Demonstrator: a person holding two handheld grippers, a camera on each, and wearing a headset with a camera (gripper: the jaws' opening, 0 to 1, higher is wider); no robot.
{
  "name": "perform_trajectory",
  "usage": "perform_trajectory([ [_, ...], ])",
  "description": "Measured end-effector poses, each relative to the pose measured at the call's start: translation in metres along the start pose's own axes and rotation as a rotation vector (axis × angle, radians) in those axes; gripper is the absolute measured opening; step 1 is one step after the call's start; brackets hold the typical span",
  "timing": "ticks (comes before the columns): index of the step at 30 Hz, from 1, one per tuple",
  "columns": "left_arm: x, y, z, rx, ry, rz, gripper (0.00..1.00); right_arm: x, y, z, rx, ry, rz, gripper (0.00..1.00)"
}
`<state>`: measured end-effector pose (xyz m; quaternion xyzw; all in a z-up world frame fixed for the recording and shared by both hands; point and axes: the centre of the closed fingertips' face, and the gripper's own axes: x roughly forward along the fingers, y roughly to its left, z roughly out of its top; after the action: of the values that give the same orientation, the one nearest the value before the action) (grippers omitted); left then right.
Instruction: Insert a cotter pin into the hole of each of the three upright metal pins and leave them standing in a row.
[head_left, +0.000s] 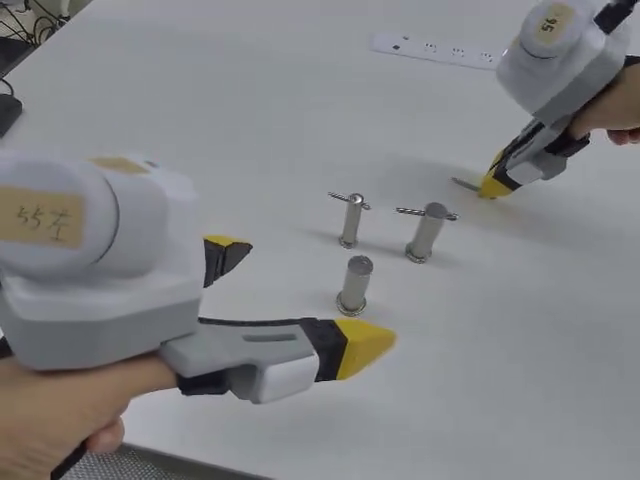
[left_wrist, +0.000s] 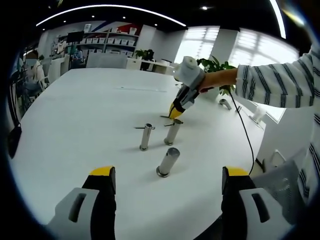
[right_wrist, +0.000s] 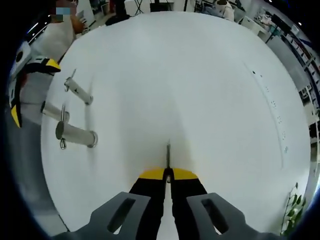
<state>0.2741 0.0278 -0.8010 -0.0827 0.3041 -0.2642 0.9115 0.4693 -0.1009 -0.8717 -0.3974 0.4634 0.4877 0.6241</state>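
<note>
- The left gripper (head_left: 295, 295), held by a hand (head_left: 60, 410) at the near left of the white table (head_left: 250, 110), has its claw wide open and holds nothing. Its two yellow-tipped jaws are spread well apart.
- A bare metal pin (head_left: 355, 285) stands upright just beyond those open jaws, apart from both. Its top hole carries no cotter pin.
- Farther back, two more uprights stand side by side. The far-left metal pin (head_left: 349, 222) has the left fitted cotter pin (head_left: 346, 200) crossing near its top. The far-right metal pin (head_left: 427, 233) carries the right fitted cotter pin (head_left: 424, 213) the same way.
- The bare pin stands nearer than that pair, closer to the far-left one, so the three form a triangle and not a row.
- The right gripper (right_wrist: 168, 176) is at the far right, well apart from the uprights, with its tip angled down toward the tabletop. Its claw is closed on a loose cotter pin (right_wrist: 168, 152), which sticks straight out from between the yellow tips. Whether the pin's end touches the table cannot be told.
- In the left gripper view, a striped sleeve (left_wrist: 280, 82) reaches in from the right behind that gripper.
- A white power strip (head_left: 435, 48) lies flat at the far edge of the table.
</note>
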Motion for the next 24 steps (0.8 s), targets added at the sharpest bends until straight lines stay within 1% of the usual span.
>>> perform_trajectory([
  [1,0.0,-0.001,0.0,-0.001,-0.001,-0.003,0.87,0.0,0.001,-0.001,-0.05,0.025,-0.007,0.05],
  [3,0.0,-0.002,0.0,-0.002,-0.002,-0.006,0.87,-0.001,0.003,-0.002,-0.108,0.059,-0.021,0.04],
  [5,0.0,-0.003,0.001,-0.001,-0.001,-0.009,0.87,-0.001,0.003,-0.002,-0.143,0.079,-0.03,0.04],
  [6,0.0,-0.003,0.001,0.001,-0.001,-0.01,0.87,0.003,-0.004,-0.003,-0.141,0.085,-0.034,0.04],
  [9,-0.001,-0.003,0.001,-0.001,-0.002,-0.009,0.87,0.001,-0.006,-0.004,-0.132,0.092,-0.041,0.03],
  [12,-0.002,-0.002,0.0,-0.001,-0.003,-0.009,0.86,0.002,-0.011,-0.003,-0.095,0.074,-0.044,0.02],
  [17,-0.006,-0.001,0.001,-0.004,-0.006,-0.001,0.86,0.002,-0.012,-0.002,-0.058,0.05,-0.051,0.02],
  [22,-0.009,0.0,0.002,-0.008,-0.009,0.003,0.86,0.001,-0.011,-0.002,-0.069,0.047,-0.052,0.02],
  [24,-0.01,0.0,0.003,-0.007,-0.012,0.006,0.86,0.0,-0.012,-0.005,-0.085,0.064,-0.066,0.01],
])
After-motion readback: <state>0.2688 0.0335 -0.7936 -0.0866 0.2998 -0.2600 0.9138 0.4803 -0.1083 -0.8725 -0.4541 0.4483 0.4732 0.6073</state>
